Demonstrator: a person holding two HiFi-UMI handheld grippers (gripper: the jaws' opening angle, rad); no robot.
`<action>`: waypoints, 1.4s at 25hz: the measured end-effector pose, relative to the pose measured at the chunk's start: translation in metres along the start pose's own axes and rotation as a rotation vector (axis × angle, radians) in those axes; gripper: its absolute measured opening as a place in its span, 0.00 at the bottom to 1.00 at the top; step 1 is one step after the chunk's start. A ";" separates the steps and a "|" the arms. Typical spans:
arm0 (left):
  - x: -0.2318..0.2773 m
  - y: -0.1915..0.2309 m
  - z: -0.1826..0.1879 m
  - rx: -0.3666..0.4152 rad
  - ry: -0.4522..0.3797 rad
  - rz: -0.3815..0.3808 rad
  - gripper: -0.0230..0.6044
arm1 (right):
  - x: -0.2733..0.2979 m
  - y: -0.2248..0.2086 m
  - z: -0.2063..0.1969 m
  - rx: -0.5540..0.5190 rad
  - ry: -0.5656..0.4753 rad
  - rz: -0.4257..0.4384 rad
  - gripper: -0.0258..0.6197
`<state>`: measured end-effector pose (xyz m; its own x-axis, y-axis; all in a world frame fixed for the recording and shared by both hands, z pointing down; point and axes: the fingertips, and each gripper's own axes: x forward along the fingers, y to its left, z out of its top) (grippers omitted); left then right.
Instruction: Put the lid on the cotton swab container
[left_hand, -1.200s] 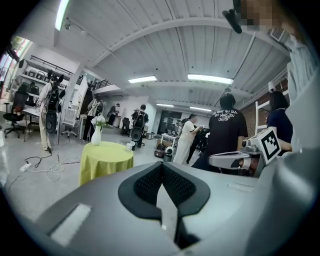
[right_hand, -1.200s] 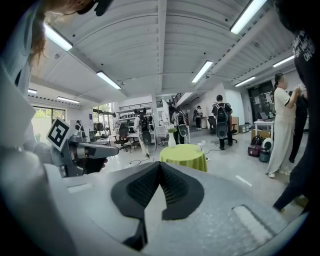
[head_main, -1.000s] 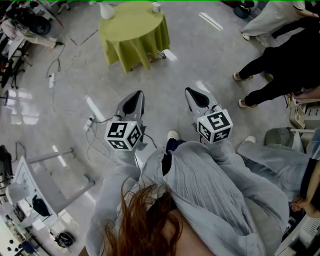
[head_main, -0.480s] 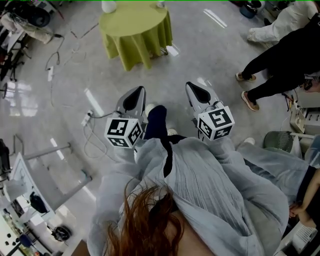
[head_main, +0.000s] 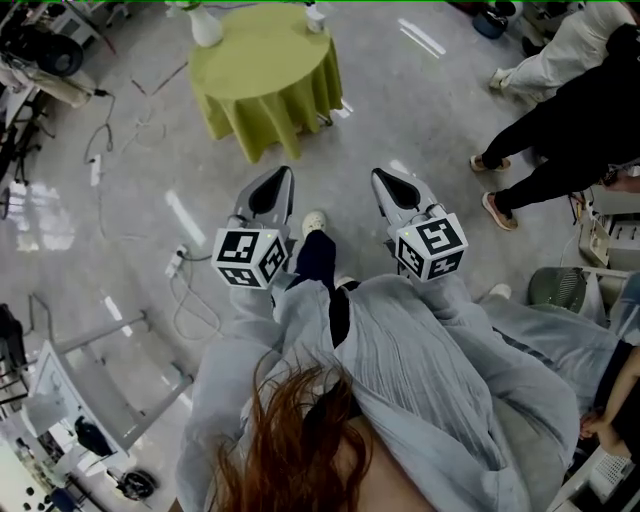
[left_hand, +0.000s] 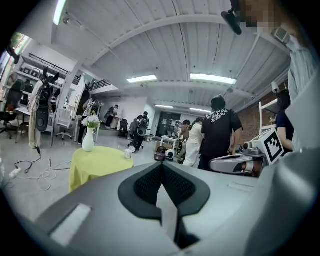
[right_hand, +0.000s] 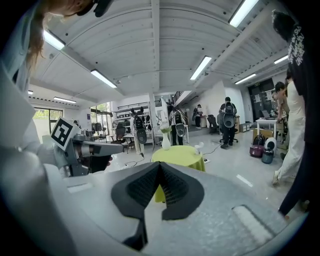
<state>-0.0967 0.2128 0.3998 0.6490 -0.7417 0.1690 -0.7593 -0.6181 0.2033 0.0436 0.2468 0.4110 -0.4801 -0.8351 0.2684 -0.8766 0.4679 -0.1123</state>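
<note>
While the person stands on the open floor (head_main: 120, 200), both tools are carried forward, well short of the work. The left gripper (head_main: 279, 178) has its jaws pressed together with nothing between them, as the left gripper view confirms (left_hand: 161, 166). The right gripper (head_main: 384, 182) is likewise closed on nothing (right_hand: 160, 165).

The round tabletop (head_main: 265, 75), draped in yellow-green cloth, lies ahead of both grippers and well apart from them. It carries a white vase (head_main: 206, 27) at its far left and a small white object (head_main: 314, 14) at its far right edge. This object is probably the cotton swab container, but it is too small to confirm. No separate lid can be made out, and no long axis can be read.

Key relation: the small white object (left_hand: 129, 152) sits to the left of the left jaw line, whereas in the right gripper view it (right_hand: 198, 148) sits just right of the jaw line, with the tabletop (right_hand: 177, 156) straight ahead. It thus lies forward, between the two lines of aim, and neither gripper is clearly nearer. By this reading the task has not begun. The approach comes first, and the jaws must part before any grasp.
</note>
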 end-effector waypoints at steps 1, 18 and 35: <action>0.007 0.005 0.006 0.005 -0.004 -0.004 0.06 | 0.007 -0.004 0.004 -0.002 0.001 0.000 0.04; 0.083 0.073 0.049 0.016 0.014 -0.078 0.06 | 0.092 -0.045 0.048 0.014 0.014 -0.054 0.04; 0.160 0.128 0.085 0.065 0.019 -0.149 0.06 | 0.171 -0.090 0.088 0.019 -0.028 -0.115 0.04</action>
<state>-0.0946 -0.0071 0.3704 0.7550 -0.6359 0.1601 -0.6556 -0.7370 0.1643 0.0379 0.0362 0.3831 -0.3768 -0.8909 0.2536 -0.9263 0.3631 -0.1006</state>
